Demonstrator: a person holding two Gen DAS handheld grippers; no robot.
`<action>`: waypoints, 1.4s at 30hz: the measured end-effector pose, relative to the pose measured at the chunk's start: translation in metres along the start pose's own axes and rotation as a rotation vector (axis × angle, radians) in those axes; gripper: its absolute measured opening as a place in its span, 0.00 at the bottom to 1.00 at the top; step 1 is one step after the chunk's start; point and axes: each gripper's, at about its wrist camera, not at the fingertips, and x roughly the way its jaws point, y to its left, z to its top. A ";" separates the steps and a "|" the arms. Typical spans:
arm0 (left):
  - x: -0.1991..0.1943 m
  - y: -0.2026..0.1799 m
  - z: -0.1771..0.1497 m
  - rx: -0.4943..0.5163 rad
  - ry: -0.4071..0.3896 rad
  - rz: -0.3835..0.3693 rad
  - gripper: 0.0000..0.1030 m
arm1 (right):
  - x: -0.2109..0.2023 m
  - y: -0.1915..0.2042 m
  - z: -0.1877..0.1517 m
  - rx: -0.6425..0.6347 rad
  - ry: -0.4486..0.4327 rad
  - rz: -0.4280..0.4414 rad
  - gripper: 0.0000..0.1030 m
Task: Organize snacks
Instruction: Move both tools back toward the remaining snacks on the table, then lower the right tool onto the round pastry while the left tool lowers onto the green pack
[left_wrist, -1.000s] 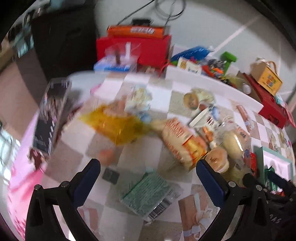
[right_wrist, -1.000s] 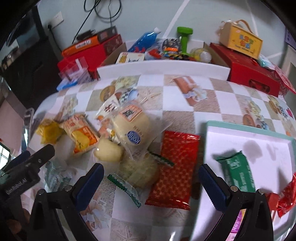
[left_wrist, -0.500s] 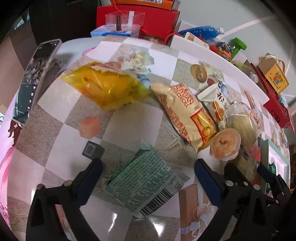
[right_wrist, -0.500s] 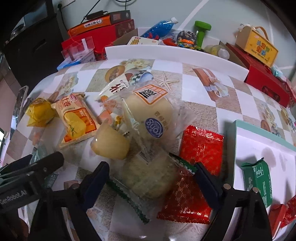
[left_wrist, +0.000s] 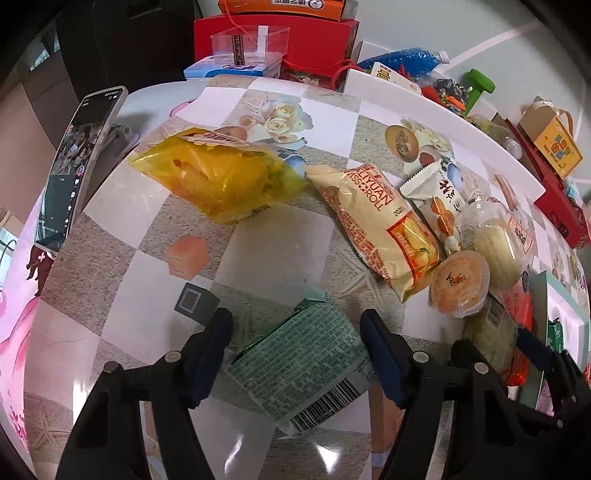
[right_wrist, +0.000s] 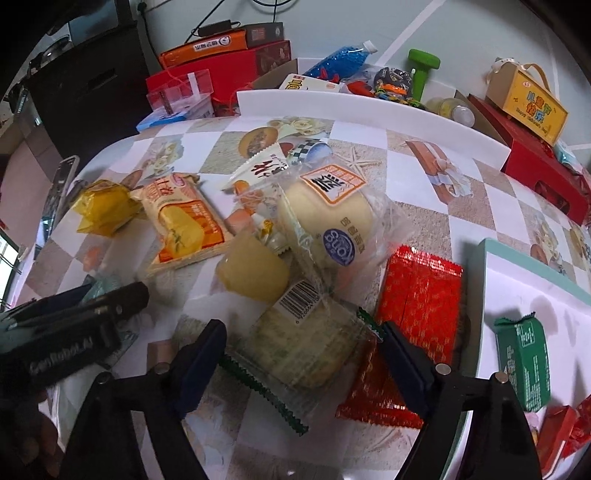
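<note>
Snack packets lie scattered on a checked tablecloth. My left gripper (left_wrist: 293, 317) points steeply down over a green packet (left_wrist: 306, 362) with a barcode. Its jaws are closing and both pads meet the packet's long edges. My right gripper (right_wrist: 303, 326) straddles a pale pastry (right_wrist: 306, 347) in a clear wrapper with green zigzag ends. Its jaws are closing too, with the pads still beside the wrapper. That pastry lies partly on a red packet (right_wrist: 421, 291). A white tray (right_wrist: 535, 280) with a teal rim, at the right, holds another green packet (right_wrist: 522, 362).
A yellow bag (left_wrist: 218, 177), a swiss-roll packet (left_wrist: 376, 229), a jelly cup (left_wrist: 460, 284) and a bagged bun (right_wrist: 325, 218) crowd the middle. A phone (left_wrist: 77, 166) stands at the left edge. Red boxes (right_wrist: 543, 173) and toys line the back.
Both grippers came down toward the table and their jaws narrowed, the left around the green packet and the right around the pale pastry. The snacks have stayed where they were.
</note>
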 end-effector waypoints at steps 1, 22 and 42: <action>0.000 0.001 0.000 -0.001 0.001 0.003 0.70 | -0.001 0.000 -0.001 -0.002 0.000 0.001 0.83; 0.007 -0.013 -0.002 0.077 0.031 0.052 0.70 | -0.012 -0.004 -0.011 -0.004 -0.007 0.034 0.74; 0.005 -0.025 -0.001 0.110 0.037 0.024 0.64 | -0.027 -0.015 -0.018 0.078 0.062 0.043 0.76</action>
